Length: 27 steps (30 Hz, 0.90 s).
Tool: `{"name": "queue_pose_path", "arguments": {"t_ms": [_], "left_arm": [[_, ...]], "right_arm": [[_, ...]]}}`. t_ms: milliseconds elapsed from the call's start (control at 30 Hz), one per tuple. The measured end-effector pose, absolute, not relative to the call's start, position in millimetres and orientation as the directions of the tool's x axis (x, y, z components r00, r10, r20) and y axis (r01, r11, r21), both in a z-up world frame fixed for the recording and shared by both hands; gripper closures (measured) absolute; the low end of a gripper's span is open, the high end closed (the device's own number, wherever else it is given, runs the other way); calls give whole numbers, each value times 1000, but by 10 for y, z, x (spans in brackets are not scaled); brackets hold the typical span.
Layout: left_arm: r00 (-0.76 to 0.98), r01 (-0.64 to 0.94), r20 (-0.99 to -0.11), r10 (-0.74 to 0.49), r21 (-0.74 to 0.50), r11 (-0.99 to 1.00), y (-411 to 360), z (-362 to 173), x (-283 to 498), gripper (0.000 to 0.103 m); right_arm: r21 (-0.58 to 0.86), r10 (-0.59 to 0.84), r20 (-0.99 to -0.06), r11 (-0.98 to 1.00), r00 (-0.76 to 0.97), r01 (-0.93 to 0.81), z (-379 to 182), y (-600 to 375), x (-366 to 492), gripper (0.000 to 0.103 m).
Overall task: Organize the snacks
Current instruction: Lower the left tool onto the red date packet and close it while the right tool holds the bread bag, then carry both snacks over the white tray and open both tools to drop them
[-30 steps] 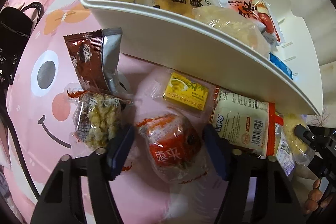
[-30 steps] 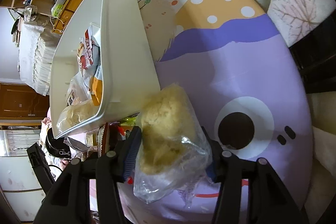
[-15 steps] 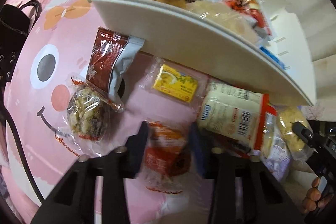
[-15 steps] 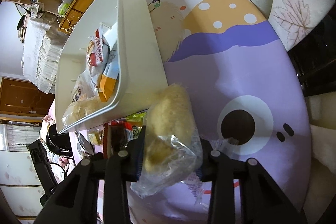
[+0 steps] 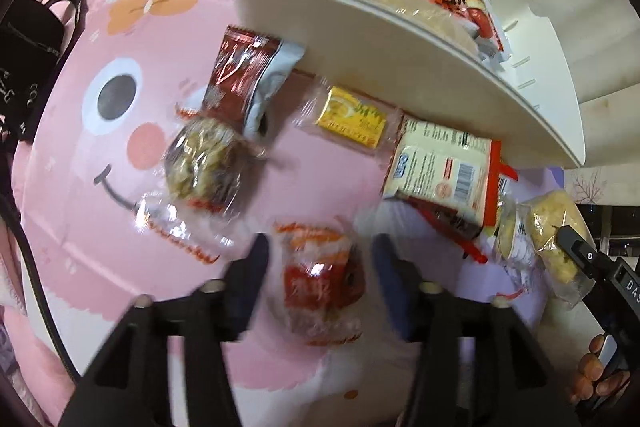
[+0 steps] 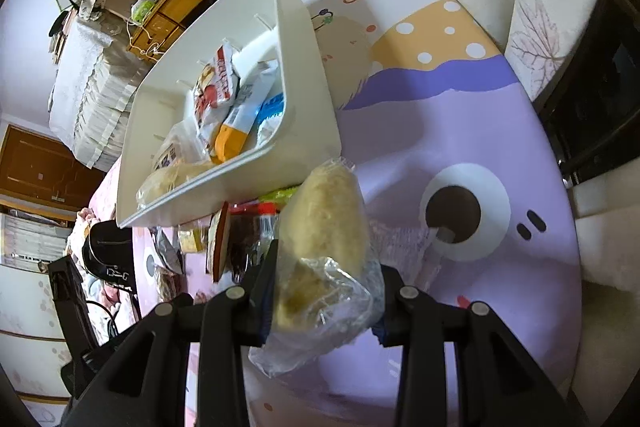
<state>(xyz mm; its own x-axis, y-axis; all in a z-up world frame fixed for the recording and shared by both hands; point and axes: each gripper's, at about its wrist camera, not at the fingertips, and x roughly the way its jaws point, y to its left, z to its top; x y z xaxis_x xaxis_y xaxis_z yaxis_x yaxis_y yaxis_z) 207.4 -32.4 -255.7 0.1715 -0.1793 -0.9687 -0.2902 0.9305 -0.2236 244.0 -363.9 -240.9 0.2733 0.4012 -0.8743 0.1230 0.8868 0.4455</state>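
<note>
Our right gripper (image 6: 324, 301) clamps the pale snack bag (image 6: 326, 227) by its loose wrap, near the white bin (image 6: 308, 131); it may slip. Our left gripper (image 5: 320, 267) is opening, the red packet (image 5: 320, 279) between its jaws unpressed, and could drop.

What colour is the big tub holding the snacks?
The tub is cream white, clearest in the right wrist view.
</note>
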Motion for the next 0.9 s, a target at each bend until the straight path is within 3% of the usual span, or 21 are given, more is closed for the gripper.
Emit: {"name": "queue_pose_path", "arguments": {"t_ms": [467,600,900], "left_arm": [[69,-260,-974,-214,-225,939,-452,-2833,2032,44],[64,-235,-977,-203,-212,949,-568,-2887,2100,50],[29,-173,-989,-148,-151,973,-814,-2787,2210,53]], "right_arm": [[391,362,-877,920,315,33,-2209,-3492,2122,67],[381,360,-875,925,322,-1,-2135,-3451,2059,67],[369,381,-863,924,333,-101,-1973,-3239,2020,67]]}}
